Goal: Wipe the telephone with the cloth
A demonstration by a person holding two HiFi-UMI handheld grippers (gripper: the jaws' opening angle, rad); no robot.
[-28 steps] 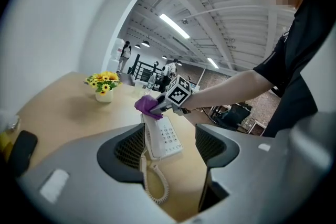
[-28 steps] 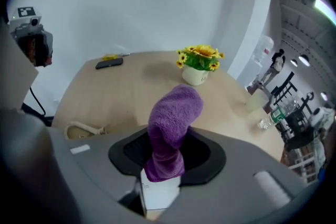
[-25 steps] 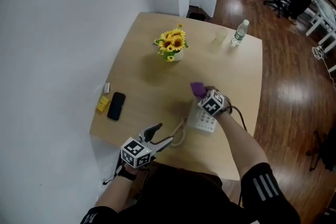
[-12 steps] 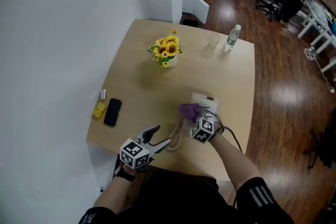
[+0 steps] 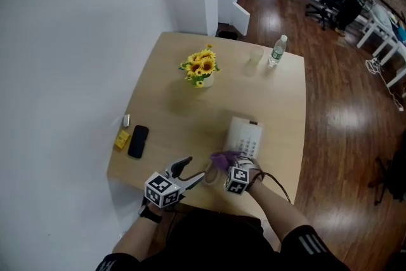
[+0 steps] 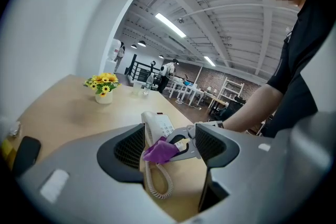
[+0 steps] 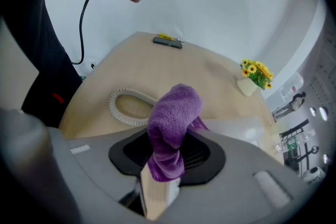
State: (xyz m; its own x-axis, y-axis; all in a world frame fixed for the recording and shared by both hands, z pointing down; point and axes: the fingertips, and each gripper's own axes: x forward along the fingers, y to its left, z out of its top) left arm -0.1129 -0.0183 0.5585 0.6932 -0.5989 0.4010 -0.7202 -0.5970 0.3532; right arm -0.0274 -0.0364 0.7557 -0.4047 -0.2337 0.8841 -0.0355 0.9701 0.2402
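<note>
Now your left gripper (image 5: 191, 172) hovers over the table's (image 5: 165, 92) near edge, jaws wide and empty. Just beside it, your right gripper (image 5: 226, 168) pinches the purple cloth (image 5: 219, 159) at the near end of the telephone (image 5: 245, 136).

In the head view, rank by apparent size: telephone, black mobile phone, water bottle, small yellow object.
1. telephone
2. black mobile phone and water bottle: look alike, and the bottle sits farther away, so unranked
3. small yellow object
</note>
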